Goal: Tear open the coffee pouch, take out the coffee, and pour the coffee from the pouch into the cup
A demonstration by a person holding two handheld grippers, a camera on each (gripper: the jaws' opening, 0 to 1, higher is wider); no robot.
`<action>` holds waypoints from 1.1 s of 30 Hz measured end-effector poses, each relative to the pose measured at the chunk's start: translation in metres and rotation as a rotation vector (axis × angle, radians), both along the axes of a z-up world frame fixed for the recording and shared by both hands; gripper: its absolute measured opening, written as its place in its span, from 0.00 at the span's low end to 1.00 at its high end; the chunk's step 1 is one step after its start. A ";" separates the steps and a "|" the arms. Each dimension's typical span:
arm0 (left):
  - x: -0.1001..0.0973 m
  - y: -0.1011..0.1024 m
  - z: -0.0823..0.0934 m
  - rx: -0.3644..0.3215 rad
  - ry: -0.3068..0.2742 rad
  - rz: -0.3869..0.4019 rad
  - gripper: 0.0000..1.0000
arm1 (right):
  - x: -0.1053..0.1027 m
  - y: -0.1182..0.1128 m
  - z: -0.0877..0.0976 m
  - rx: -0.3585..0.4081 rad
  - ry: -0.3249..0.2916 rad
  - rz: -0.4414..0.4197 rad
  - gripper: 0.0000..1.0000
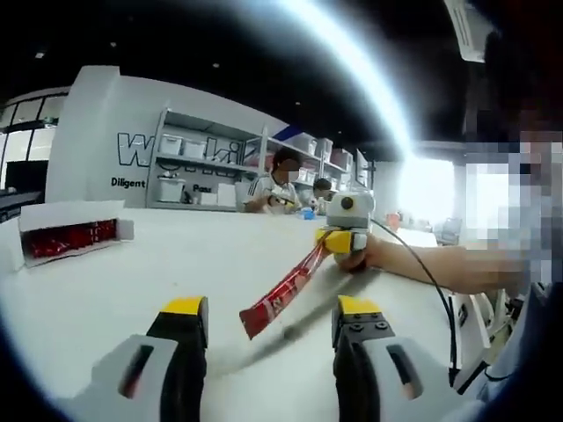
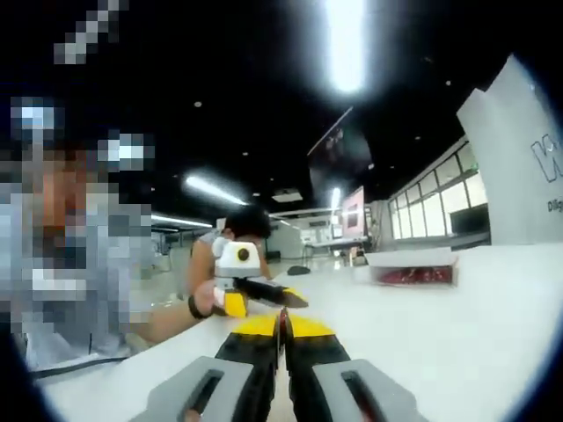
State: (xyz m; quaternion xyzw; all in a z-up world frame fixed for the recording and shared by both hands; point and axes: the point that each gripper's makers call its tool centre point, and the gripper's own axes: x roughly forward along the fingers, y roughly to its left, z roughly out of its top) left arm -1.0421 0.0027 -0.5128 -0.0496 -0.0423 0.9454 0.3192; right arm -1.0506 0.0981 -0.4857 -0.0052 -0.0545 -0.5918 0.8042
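In the right gripper view the right gripper (image 2: 283,332) has its yellow-tipped jaws pressed together on a thin red edge, the end of the coffee pouch (image 2: 283,322), seen edge-on between the tips. In the left gripper view that same gripper (image 1: 340,240) appears across the white table (image 1: 132,290), held in a person's hand (image 1: 369,255), with the red coffee pouch (image 1: 283,291) hanging from its yellow tips and slanting down toward the camera, its lower end in the air just above the table.

The left gripper (image 1: 271,318) has its jaws spread wide, one on each side of the pouch's lower end, with nothing between the pads. In the right gripper view the left gripper (image 2: 264,297) sits just beyond the pouch, gripped by a hand (image 2: 204,303), its dark jaws apart and pointing toward the pouch.

Well to the left of the pouch in the left gripper view, an open white box (image 1: 70,233) of red pouches rests on the table; in the right gripper view the box (image 2: 412,266) lies to the right. Behind the table stand shelves (image 1: 198,167) with bins, and people sit at its far edge.
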 end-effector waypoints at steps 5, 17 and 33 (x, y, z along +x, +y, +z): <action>0.000 0.004 -0.003 0.015 -0.032 -0.020 0.39 | 0.002 0.003 0.011 -0.049 -0.015 0.017 0.03; 0.009 0.020 -0.004 -0.028 -0.012 -0.119 0.21 | 0.025 0.001 0.029 -0.140 -0.010 0.112 0.03; 0.019 0.025 0.008 0.017 0.032 -0.178 0.10 | -0.006 0.007 0.004 0.007 -0.040 0.002 0.04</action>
